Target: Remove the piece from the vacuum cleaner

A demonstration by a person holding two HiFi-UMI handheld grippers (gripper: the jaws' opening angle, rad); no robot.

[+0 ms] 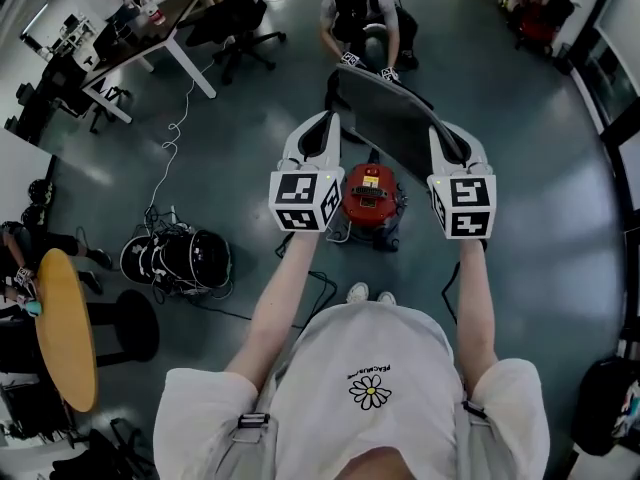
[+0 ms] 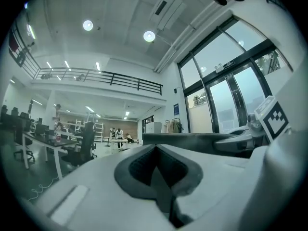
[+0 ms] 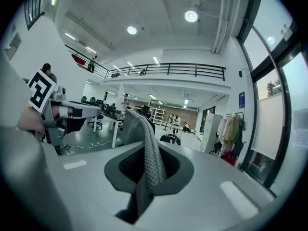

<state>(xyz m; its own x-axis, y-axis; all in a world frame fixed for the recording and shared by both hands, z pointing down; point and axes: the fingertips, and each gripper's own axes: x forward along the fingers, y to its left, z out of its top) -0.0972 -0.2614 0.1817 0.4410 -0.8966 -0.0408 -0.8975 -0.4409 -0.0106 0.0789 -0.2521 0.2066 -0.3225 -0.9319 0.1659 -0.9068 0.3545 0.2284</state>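
Note:
A red vacuum cleaner [image 1: 370, 193] stands on the grey floor just ahead of the person's feet. Above it hangs a dark grey flexible sheet [image 1: 390, 118], held up between both grippers. My left gripper [image 1: 328, 120] is shut on the sheet's left edge and my right gripper [image 1: 443, 133] is shut on its right edge. In the left gripper view the sheet [image 2: 192, 139] runs off to the right from the closed left gripper [image 2: 159, 172]. In the right gripper view its textured edge [image 3: 151, 153] rises out of the closed right gripper [image 3: 144, 174].
Another person [image 1: 365, 13] crouches on the floor beyond the vacuum cleaner. Desks [image 1: 150, 28] and an office chair [image 1: 240, 23] stand at the back left. A black bundle with cables [image 1: 180, 258] and a round wooden table [image 1: 65, 328] are at the left.

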